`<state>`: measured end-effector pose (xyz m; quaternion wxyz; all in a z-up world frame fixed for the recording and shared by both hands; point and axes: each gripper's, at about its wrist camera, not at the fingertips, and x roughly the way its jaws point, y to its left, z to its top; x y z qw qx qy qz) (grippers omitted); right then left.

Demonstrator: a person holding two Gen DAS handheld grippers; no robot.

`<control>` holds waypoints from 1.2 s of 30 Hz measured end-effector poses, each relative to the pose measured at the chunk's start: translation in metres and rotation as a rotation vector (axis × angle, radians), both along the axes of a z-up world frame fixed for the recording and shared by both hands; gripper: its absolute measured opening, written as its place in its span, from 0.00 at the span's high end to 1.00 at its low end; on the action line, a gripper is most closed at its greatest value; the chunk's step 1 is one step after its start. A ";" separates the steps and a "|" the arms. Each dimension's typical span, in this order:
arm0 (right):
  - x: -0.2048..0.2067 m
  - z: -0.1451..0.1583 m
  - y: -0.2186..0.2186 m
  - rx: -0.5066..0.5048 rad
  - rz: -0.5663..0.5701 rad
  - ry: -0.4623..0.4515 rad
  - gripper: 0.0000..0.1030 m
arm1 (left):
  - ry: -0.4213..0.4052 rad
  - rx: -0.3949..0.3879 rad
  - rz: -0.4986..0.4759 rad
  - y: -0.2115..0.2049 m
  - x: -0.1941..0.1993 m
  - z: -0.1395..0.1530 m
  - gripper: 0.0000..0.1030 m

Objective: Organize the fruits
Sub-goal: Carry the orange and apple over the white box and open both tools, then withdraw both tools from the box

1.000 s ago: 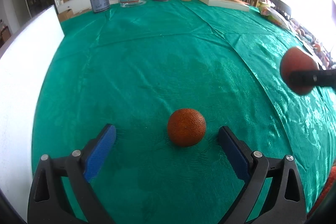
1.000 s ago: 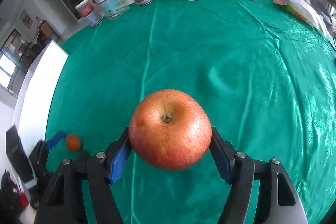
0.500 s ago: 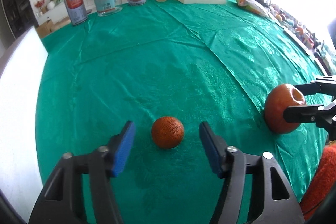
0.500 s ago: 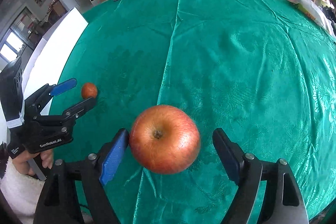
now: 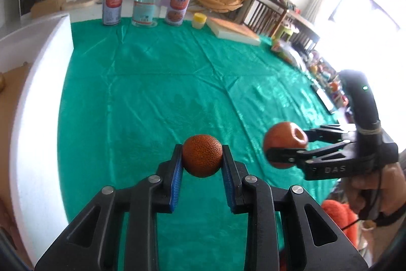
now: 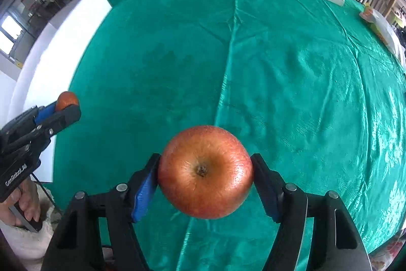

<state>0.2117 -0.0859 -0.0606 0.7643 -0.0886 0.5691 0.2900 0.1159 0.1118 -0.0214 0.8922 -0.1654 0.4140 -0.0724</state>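
Note:
A small rough-skinned orange (image 5: 201, 151) hangs above the green tablecloth (image 5: 152, 93), with my left gripper (image 5: 202, 159) shut on it between the blue pads. To its right, a red apple (image 5: 281, 144) sits in my right gripper (image 5: 285, 147). In the right wrist view the apple (image 6: 205, 172) fills the gap of the right gripper (image 6: 205, 178), stem hollow facing the camera. Its jaws are closing and both pads touch the apple's sides. At that view's left edge my left gripper (image 6: 63, 109) carries the orange (image 6: 66, 99).
Two tins (image 5: 113, 5) (image 5: 177, 7) and a glass jar (image 5: 148, 6) stand at the table's far edge, with a yellow tub (image 5: 199, 20) and a flat box (image 5: 234, 31) beside them. A white board (image 5: 38, 93) lines the left side. A hand (image 5: 380, 192) holds the right gripper.
My left gripper closed on the orange and lifted it off the cloth. The right gripper's jaws widened around the apple, then closed on it again, and it moved nearer the left gripper.

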 end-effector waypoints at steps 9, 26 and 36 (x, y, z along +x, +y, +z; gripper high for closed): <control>-0.051 0.110 0.205 0.269 0.401 -0.121 0.32 | -0.115 -0.007 0.328 0.173 -0.085 0.115 0.72; -0.103 -0.047 0.425 -0.032 0.612 0.020 0.31 | 0.394 0.060 0.676 0.319 -0.127 -0.063 0.54; -0.093 0.047 0.356 0.156 0.483 -0.118 0.00 | 0.124 0.386 0.741 0.252 -0.144 0.019 0.12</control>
